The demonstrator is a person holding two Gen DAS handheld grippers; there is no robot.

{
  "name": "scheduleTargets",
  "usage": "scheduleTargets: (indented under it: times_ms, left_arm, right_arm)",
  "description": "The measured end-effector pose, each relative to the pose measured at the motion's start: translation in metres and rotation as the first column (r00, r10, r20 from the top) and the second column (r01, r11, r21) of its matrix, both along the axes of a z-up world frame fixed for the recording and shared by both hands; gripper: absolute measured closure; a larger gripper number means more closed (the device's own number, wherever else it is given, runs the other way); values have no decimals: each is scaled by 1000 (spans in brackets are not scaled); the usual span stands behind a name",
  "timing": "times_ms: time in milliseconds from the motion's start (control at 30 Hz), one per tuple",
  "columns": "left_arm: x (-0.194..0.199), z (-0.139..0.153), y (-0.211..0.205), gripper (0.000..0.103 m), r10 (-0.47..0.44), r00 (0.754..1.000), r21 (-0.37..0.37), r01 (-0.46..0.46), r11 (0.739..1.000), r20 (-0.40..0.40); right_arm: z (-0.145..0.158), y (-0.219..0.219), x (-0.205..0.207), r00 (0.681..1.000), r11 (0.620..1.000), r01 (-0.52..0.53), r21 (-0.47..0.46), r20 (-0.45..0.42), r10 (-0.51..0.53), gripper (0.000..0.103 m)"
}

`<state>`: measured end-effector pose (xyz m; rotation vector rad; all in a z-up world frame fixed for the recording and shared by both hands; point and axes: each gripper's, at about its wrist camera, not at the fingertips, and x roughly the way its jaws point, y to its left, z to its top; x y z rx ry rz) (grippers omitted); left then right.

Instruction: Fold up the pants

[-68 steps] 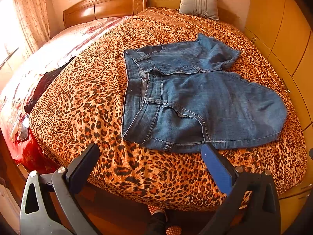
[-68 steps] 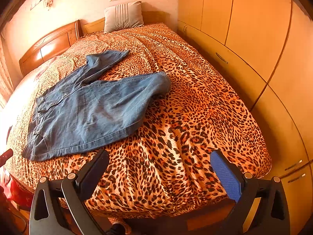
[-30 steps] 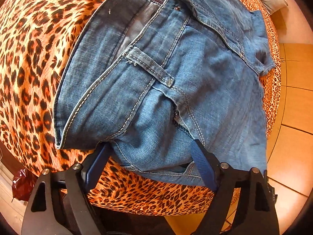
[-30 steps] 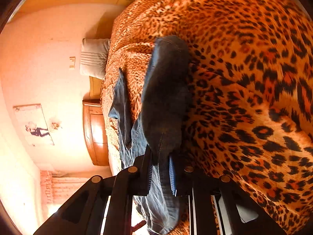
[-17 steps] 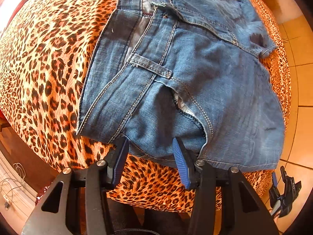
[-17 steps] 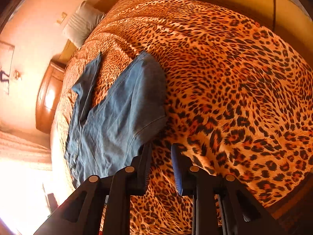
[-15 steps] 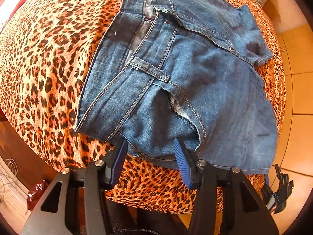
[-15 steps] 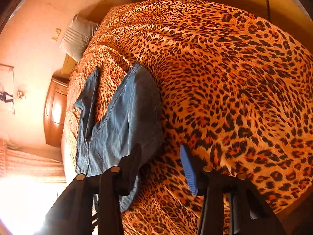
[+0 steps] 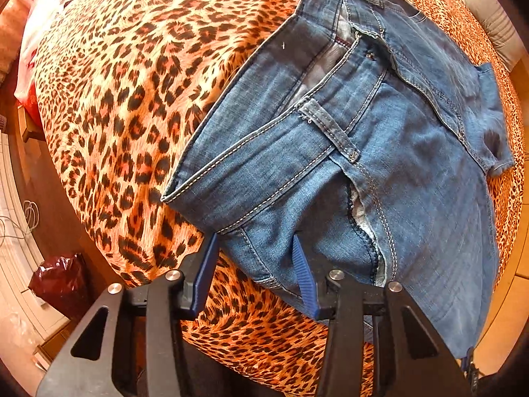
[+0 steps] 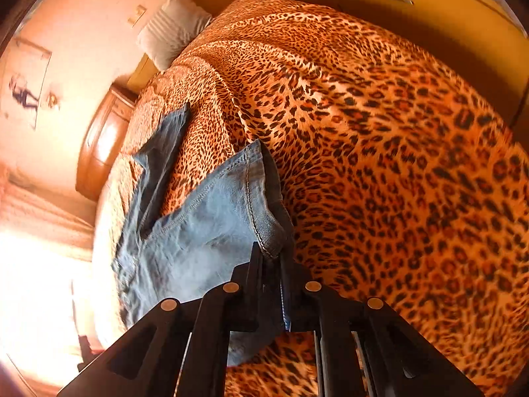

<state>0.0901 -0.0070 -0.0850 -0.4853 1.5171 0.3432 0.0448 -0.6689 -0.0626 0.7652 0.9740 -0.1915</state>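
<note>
Left claw [image 9: 254,264] first: it points down over the waist end of the jeans [image 9: 363,152], right at the corner of the waistband nearest the foot edge of the bed [image 9: 109,106]. Its blue pads sit either side of a bunch of denim and the jaws are closing at a middling width, but I can't say the pads are pressing the cloth yet. Makes sense as a spot to grab, since the waistband corner is thick and won't slip out.

Moving right from there, the jeans lie spread on the leopard-print bed, waist toward the left claw, one leg running off toward the pillow [image 10: 172,29].

Right claw [image 10: 271,261] is at the other end, on the hem of the near leg. Its jaws are closing, nearly together, with the stitched hem pinched between them and the cloth rising a bit toward them.

My guess is that holding one end in each claw means the near half can be carried over as one panel without sagging in the middle.
</note>
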Motion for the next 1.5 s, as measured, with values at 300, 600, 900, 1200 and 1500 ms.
scheduleTargets:
  times_ms: [300,600,900,1200,1500]
  left_arm:
    - [-9,25,46,63,-58,997,-175,65,982,45]
    - [69,29,29,45,-181,979,-67,187,980,95]
    - [121,-13,-11,45,-259,966,117,257,959,3]
    - [180,30,40,45,-39,980,-104,60,993,197]
    - [298,-15,70,29,166,981,-299,-129,945,101]
  right_arm:
    - [-37,-65,-86,950,946,306,109,-103,-295,79]
    - [-32,-40,29,985,984,162,77,-78,-156,32]
    - [-31,-14,127,990,996,-1,-85,-142,-11,92]
    - [17,-42,198,997,996,39,-85,-70,-45,68]
    - [-7,12,389,1000,992,-2,123,-5,3,65]
